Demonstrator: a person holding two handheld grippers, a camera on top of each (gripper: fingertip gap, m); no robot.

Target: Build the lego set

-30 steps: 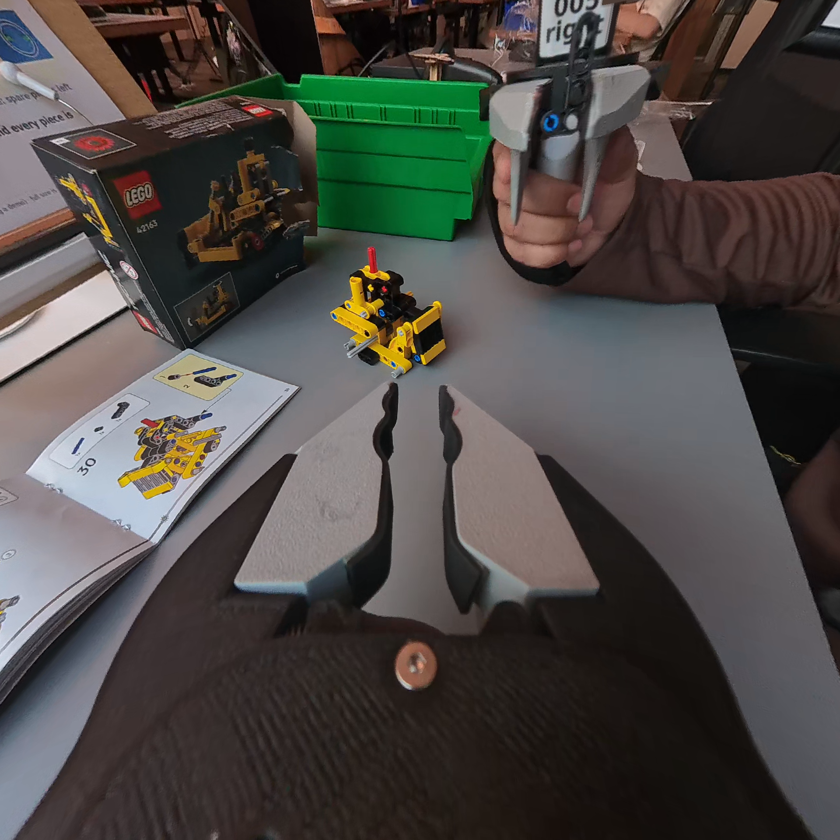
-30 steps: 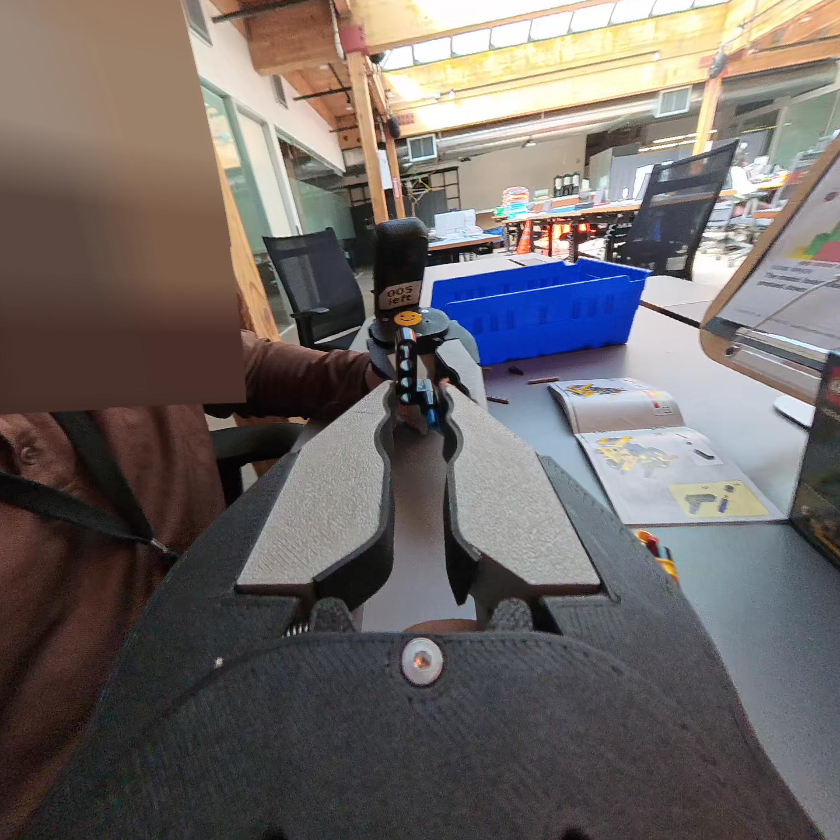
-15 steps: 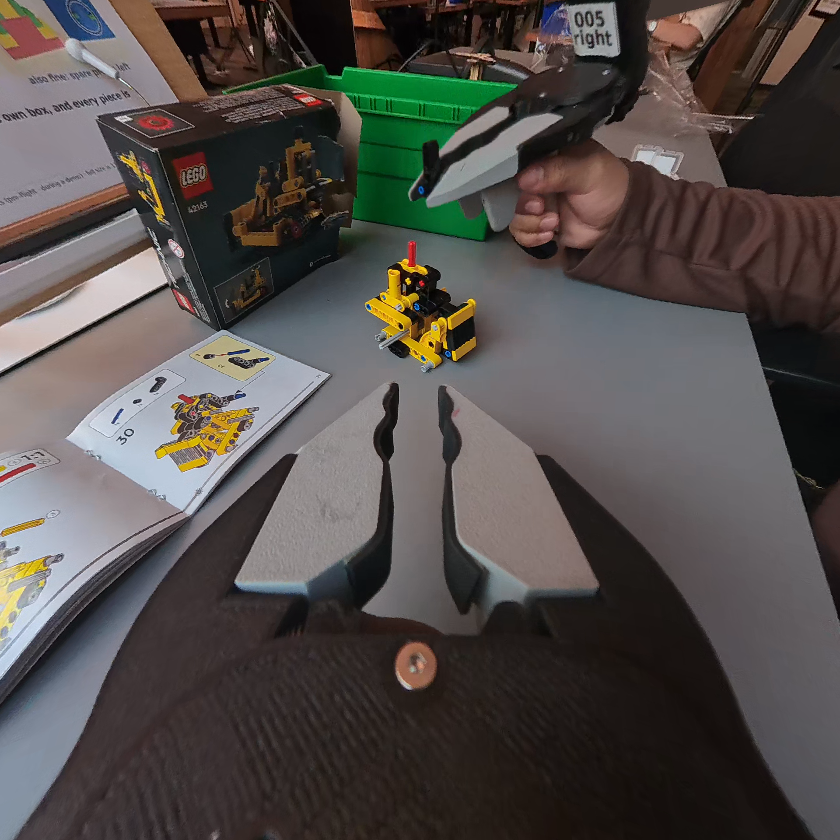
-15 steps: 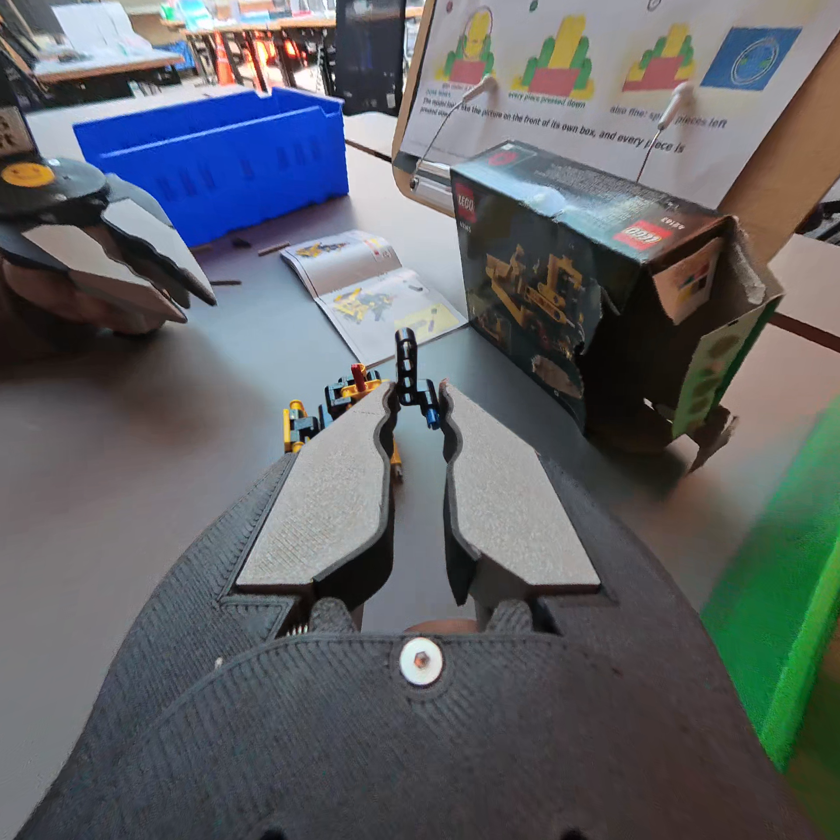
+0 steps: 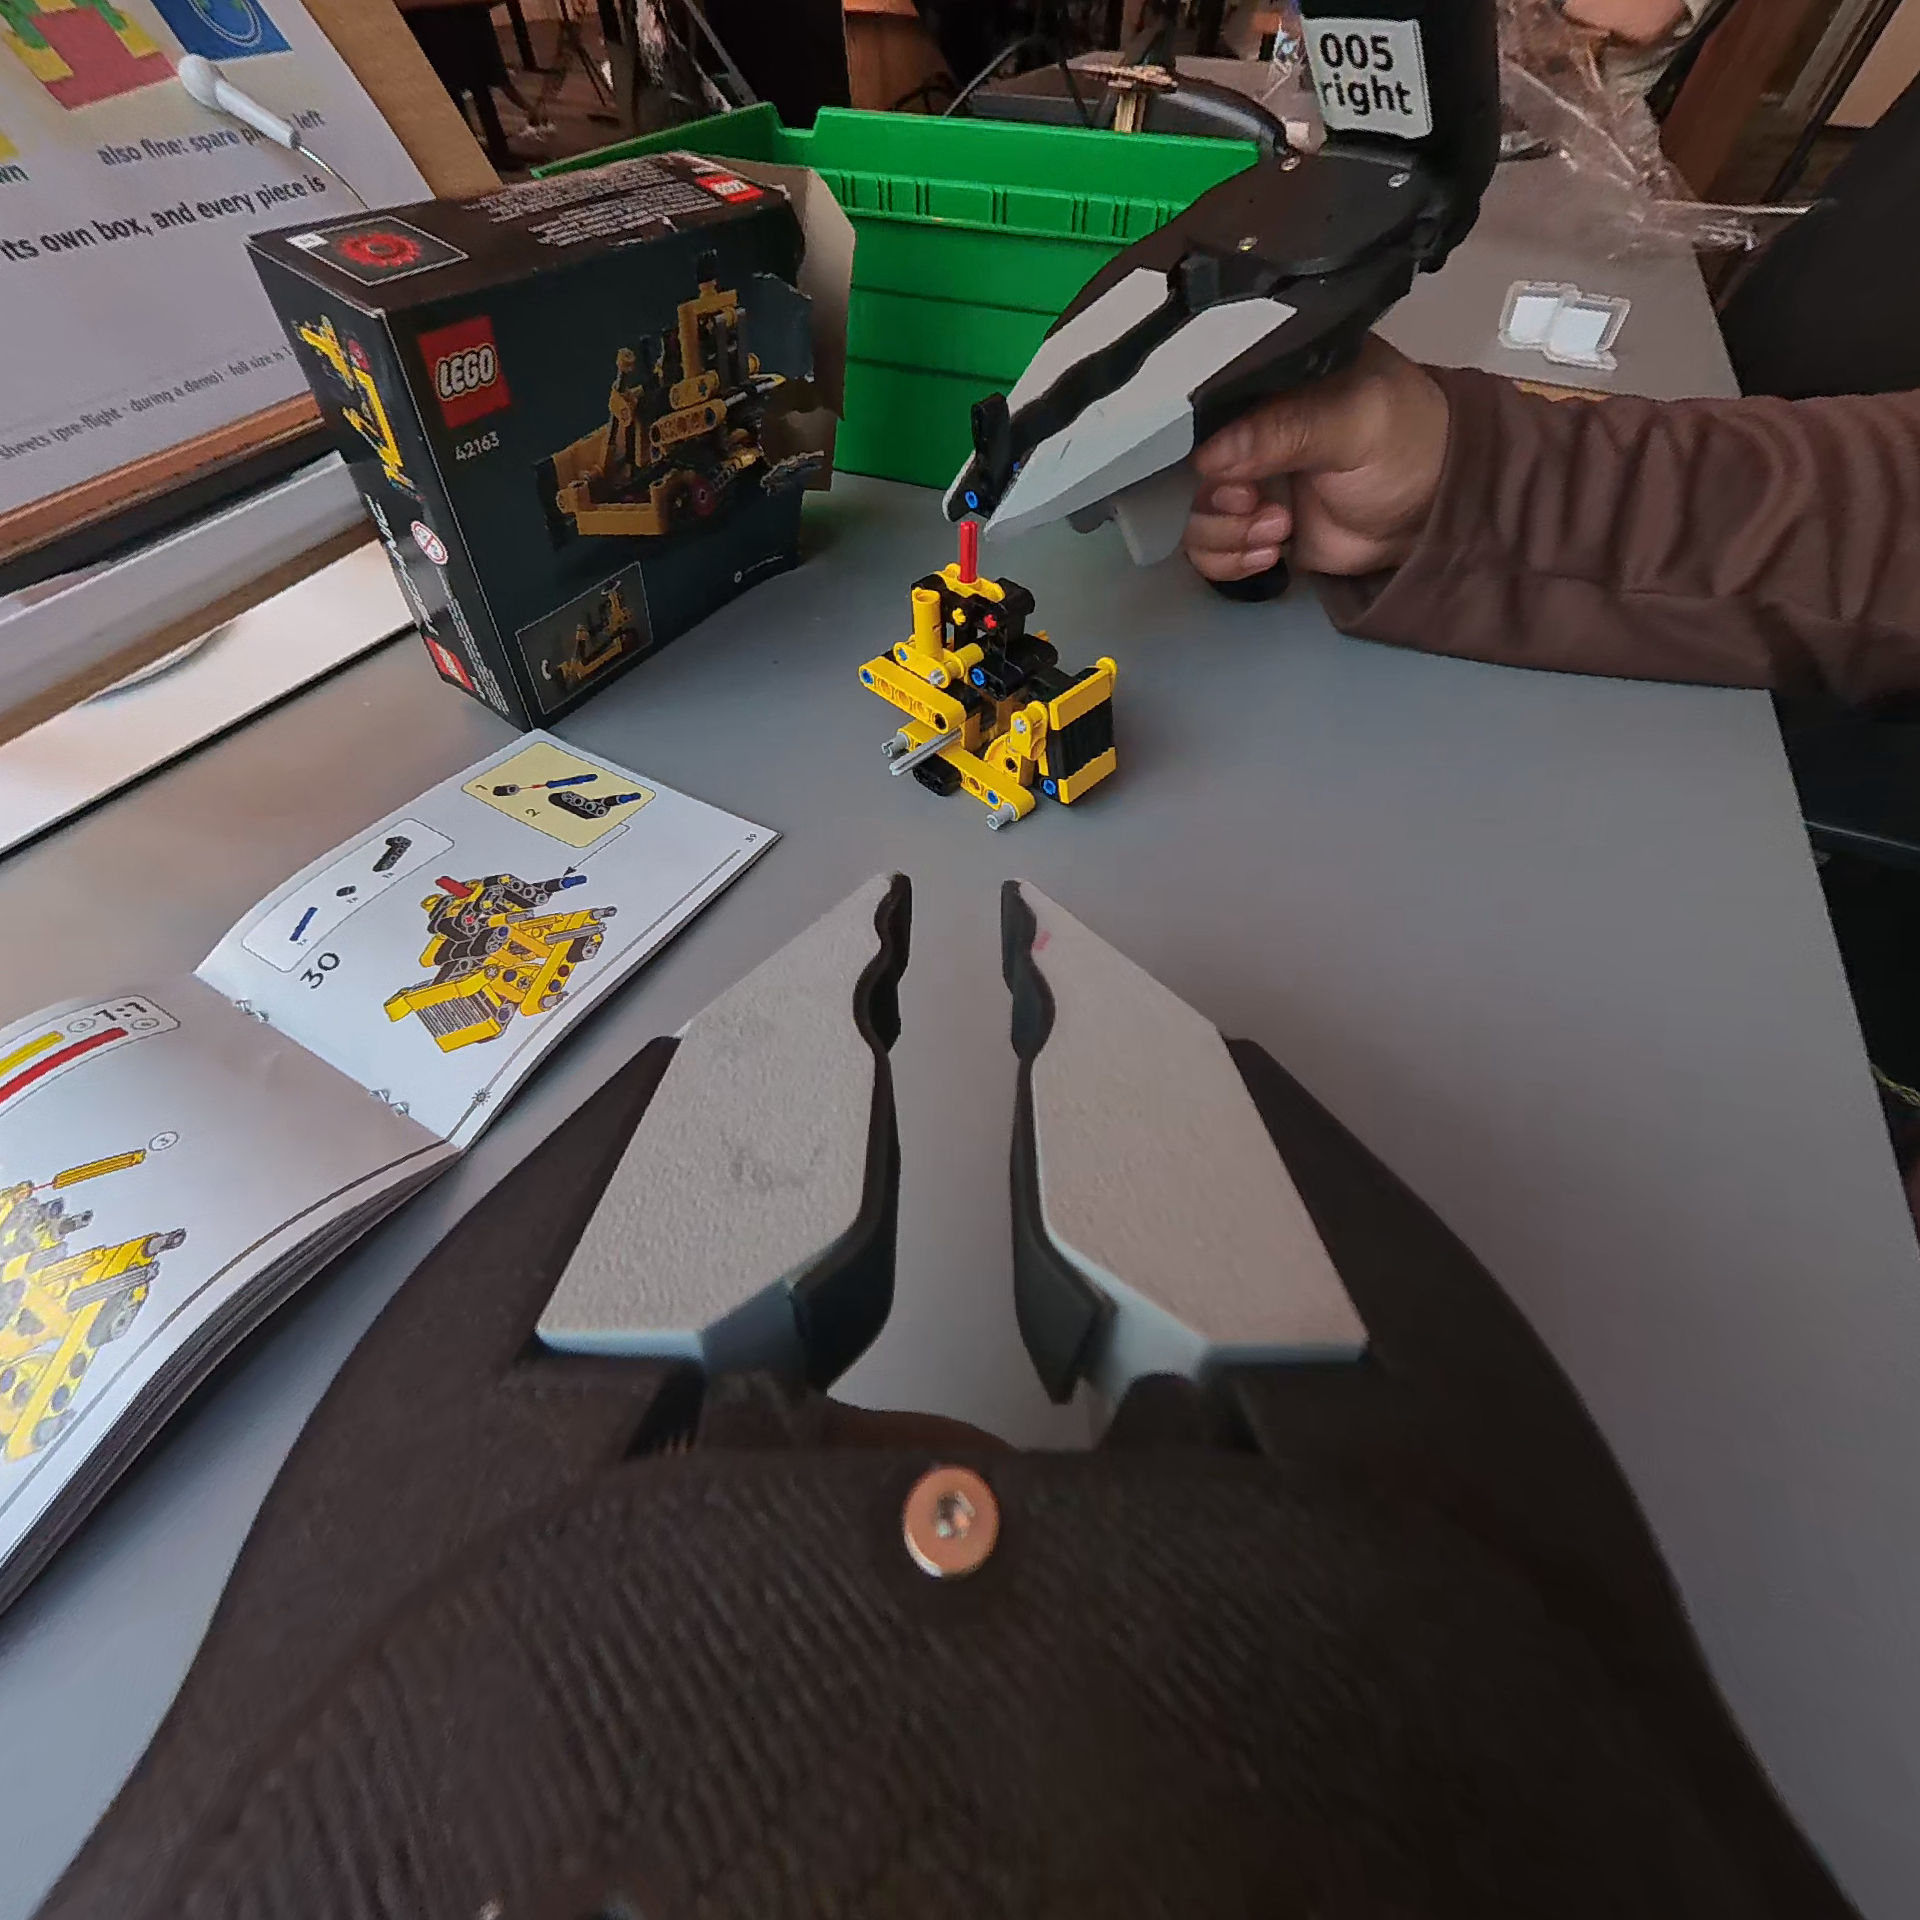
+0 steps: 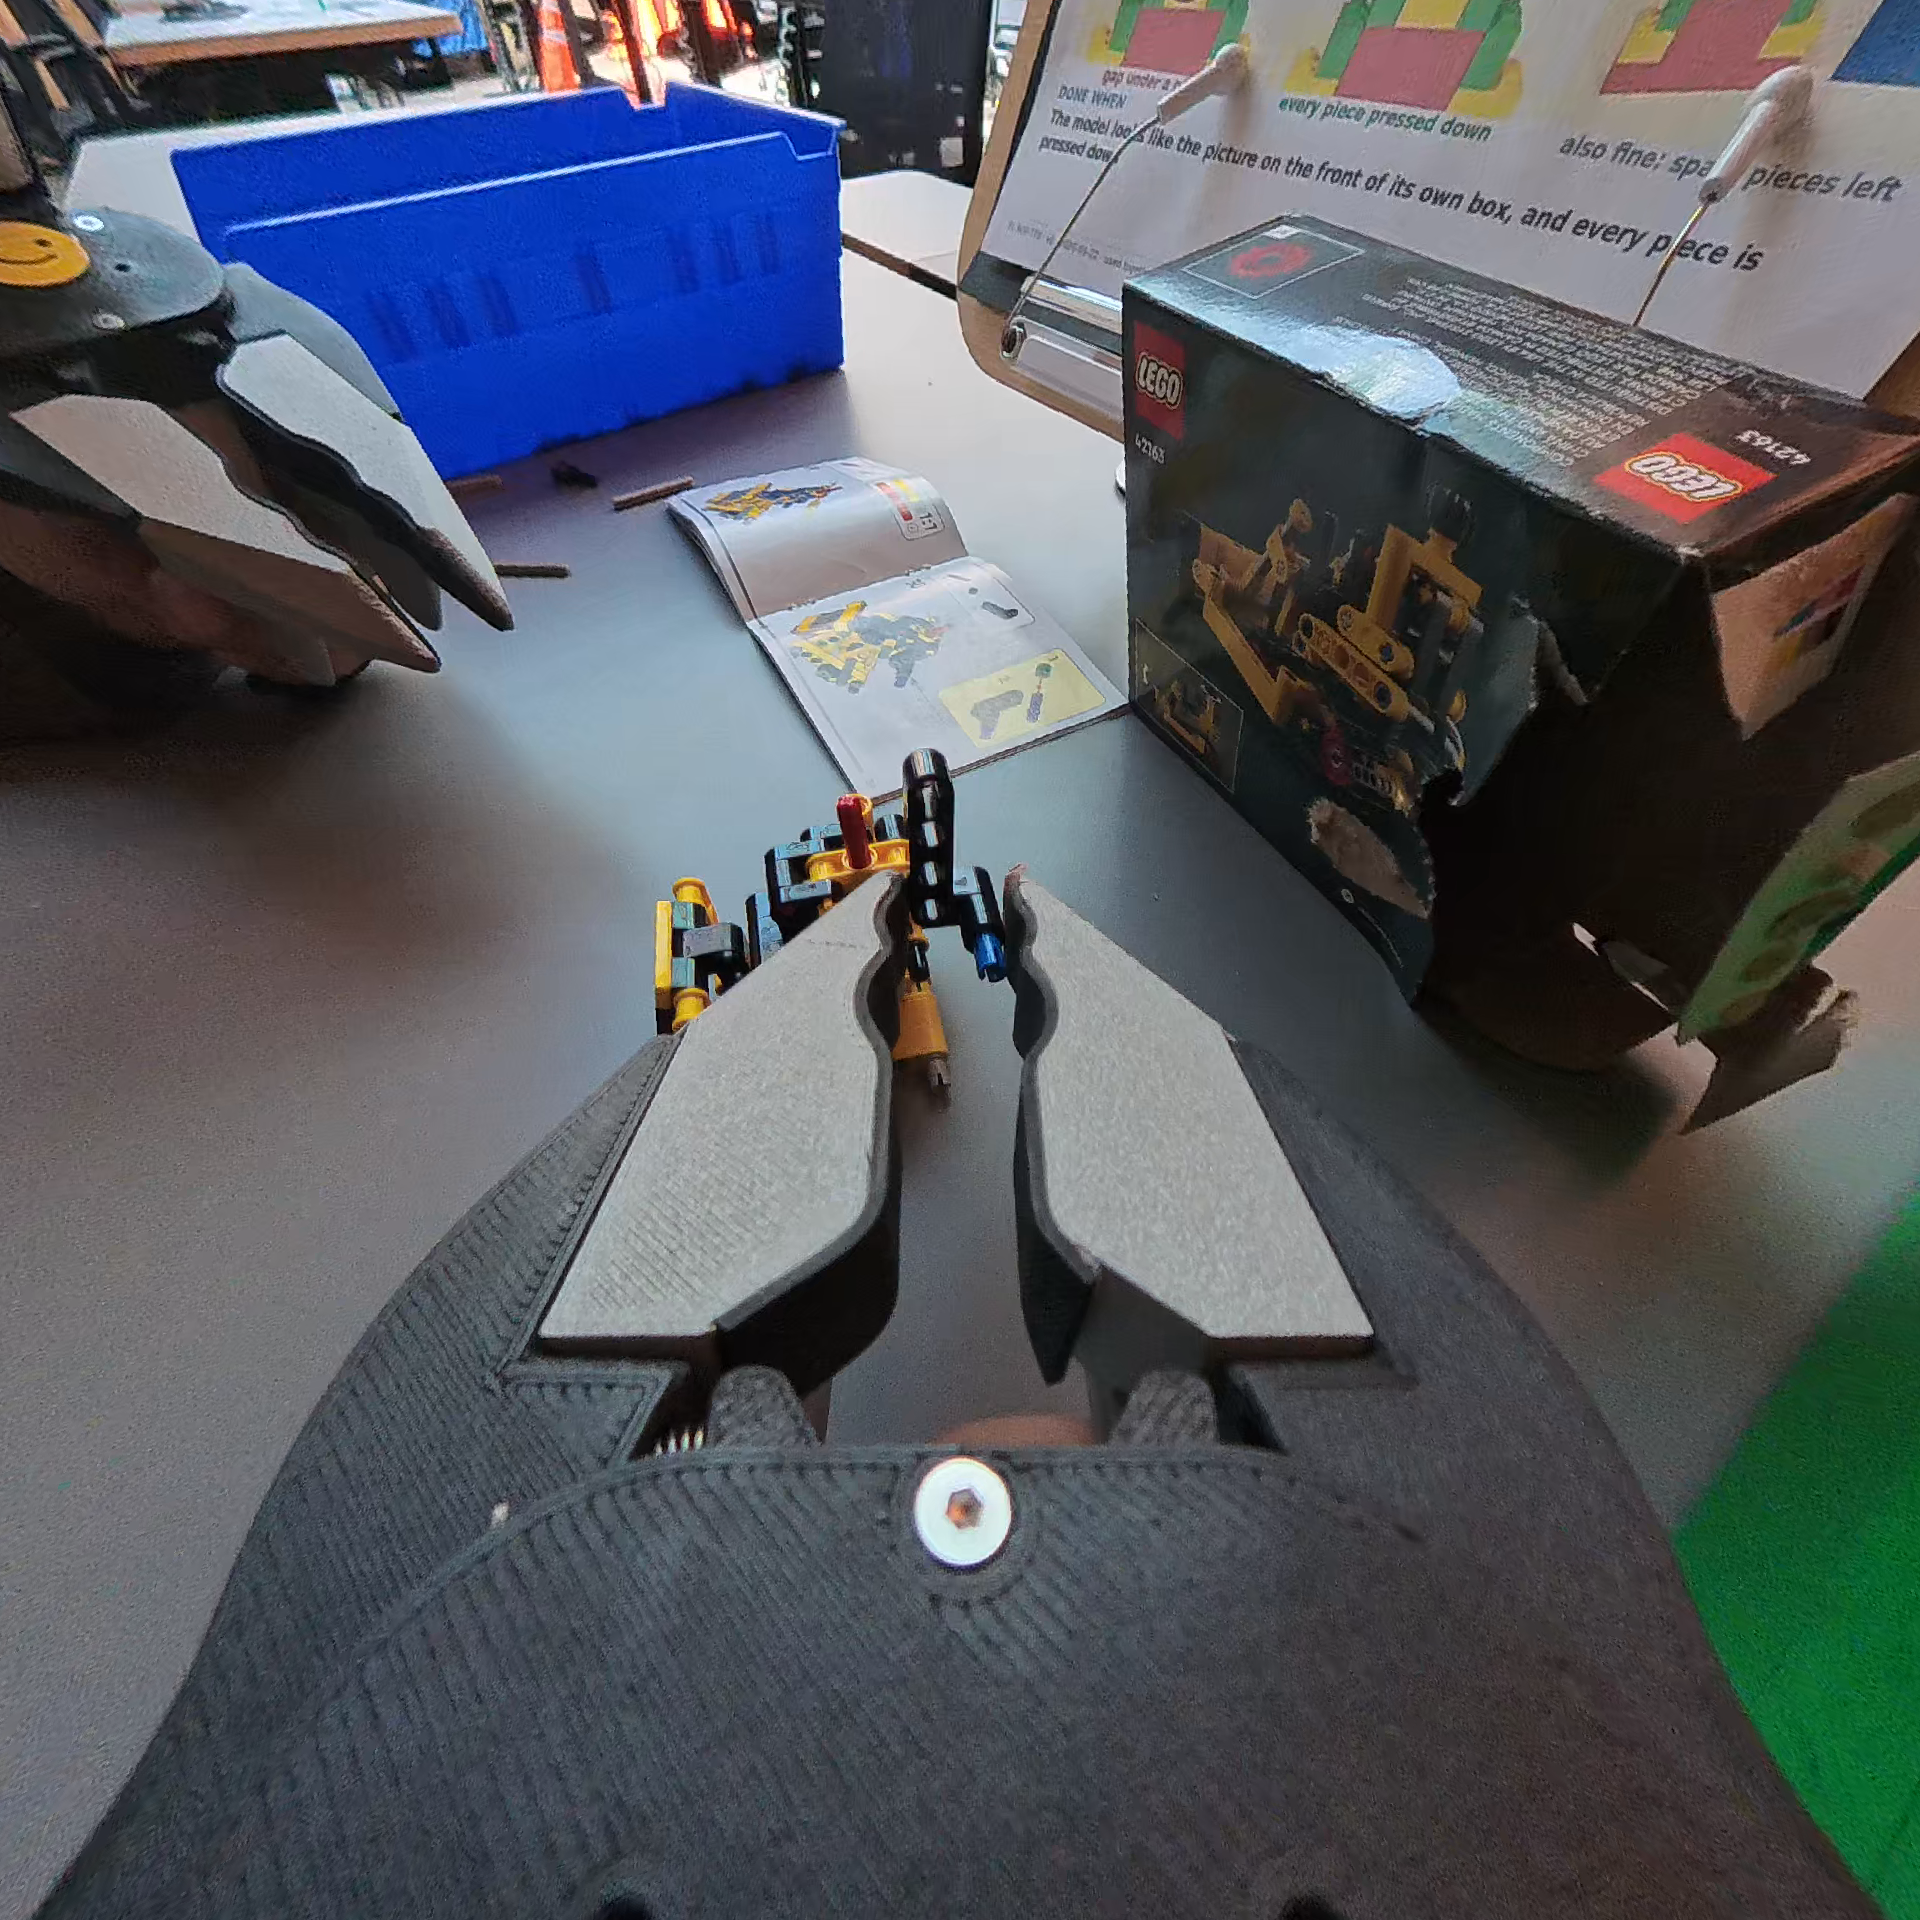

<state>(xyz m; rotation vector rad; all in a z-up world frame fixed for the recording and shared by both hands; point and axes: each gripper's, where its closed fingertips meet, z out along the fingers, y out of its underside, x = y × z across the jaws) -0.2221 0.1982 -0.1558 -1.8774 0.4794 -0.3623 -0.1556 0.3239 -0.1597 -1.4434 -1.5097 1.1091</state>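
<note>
A: Jaws, right gripper (image 6: 951, 894): narrow gap, tips pinching beam (image 6: 928, 842), black, bent, blue pin (image 6: 989, 951) sticking out toward right finger. Gripped low, so most of beam stands clear beyond tips.

B: Left gripper (image 5: 951, 904)?

A: Jaws nearly closed, slim gap, nothing between. Hovering over bare table (image 5: 1403, 935), aimed at model (image 5: 987, 707). Likely parked, ready to brace.

B: Beam versus model?

A: Just above it, not touching. Left view: tips tilted down, right over red axle (image 5: 967, 551) poking up from top of model. Probably lining up a hole or pin with that stack. Exact target hole too small to tell.

B: Model placement?

A: Mid-table, upright, between both grippers, near box (image 5: 582, 416). Yellow and black, partly built, grey axles jutting out one side. Nothing holding it down, so could slide or tip under a push.

B: Surroundings?

A: Booklet (image 5: 499, 914) open flat left of left gripper, pictured step showing a similar black piece with blue pin; kept in sight for reference, presumably. Box standing behind booklet, flap torn open. Green bin (image 5: 987, 260) behind model, blue bin (image 6: 520, 270) at far end beyond left gripper, a few loose bits in front of it. Hand (image 5: 1299, 488) on right gripper's handle, brown sleeve.

B: Progress?

A: Mid-build, judging by the booklet step. Next: lower, seat, press; brace with left first.
</note>
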